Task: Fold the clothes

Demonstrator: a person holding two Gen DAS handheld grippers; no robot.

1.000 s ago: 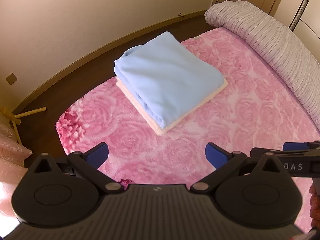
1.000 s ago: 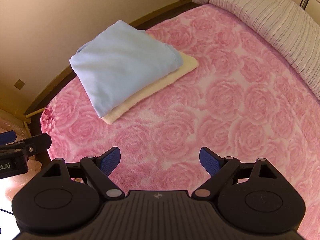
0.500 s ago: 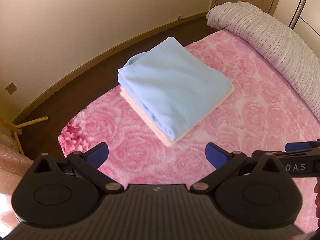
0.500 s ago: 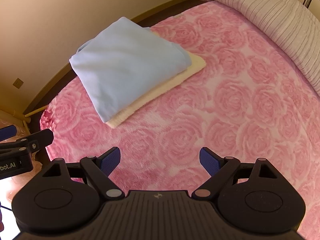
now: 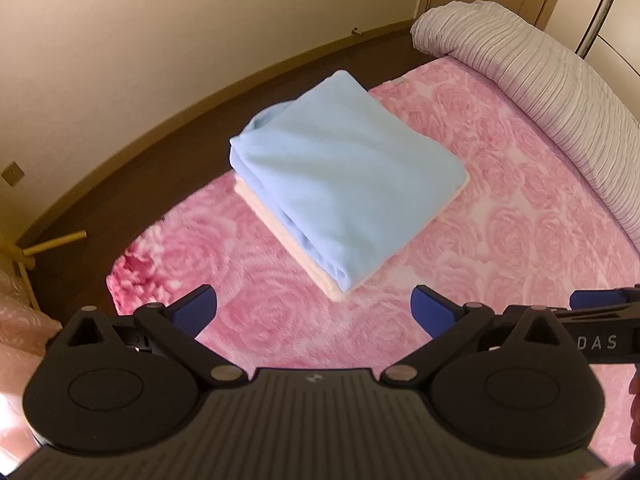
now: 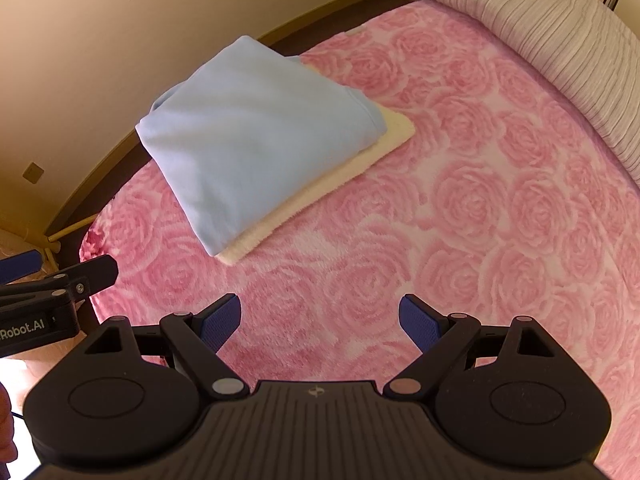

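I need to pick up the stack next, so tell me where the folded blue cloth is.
The blue cloth lies folded on a cream cloth on the pink blanket, centre in the left view, upper left in the right view.

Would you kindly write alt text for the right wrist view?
A folded light blue garment lies on a folded cream one on a pink rose-patterned blanket. The open right gripper hovers empty in front; a grey ribbed quilt lies behind.
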